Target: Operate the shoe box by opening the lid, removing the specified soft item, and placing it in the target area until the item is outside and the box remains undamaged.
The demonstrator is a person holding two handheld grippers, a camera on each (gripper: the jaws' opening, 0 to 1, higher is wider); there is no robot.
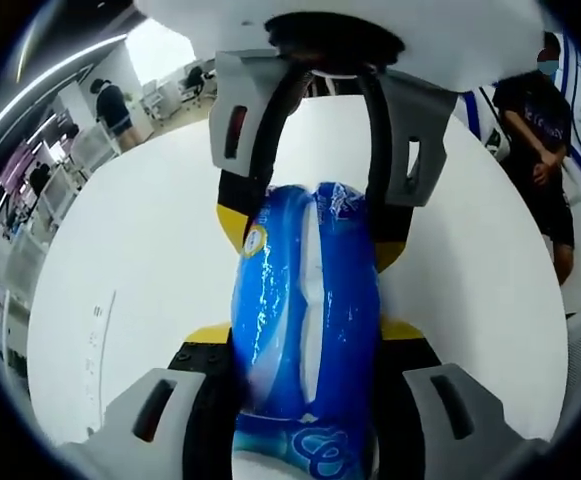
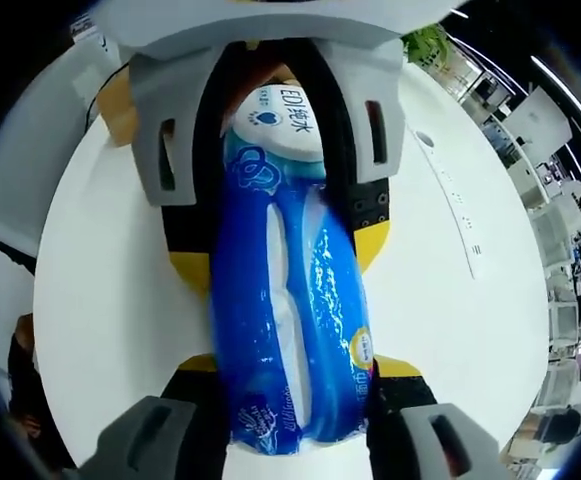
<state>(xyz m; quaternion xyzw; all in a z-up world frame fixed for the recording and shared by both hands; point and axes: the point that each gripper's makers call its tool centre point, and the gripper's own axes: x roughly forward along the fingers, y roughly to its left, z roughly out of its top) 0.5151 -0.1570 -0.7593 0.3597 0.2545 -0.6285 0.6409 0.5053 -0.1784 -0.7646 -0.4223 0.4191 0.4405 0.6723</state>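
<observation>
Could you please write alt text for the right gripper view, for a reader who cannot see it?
A blue plastic pack of wet wipes is held lengthwise between two grippers over a round white table: the right gripper clamps its near end and the left gripper grips its far end, by the white lid label. A brown cardboard box sits at the table's far edge.
</observation>
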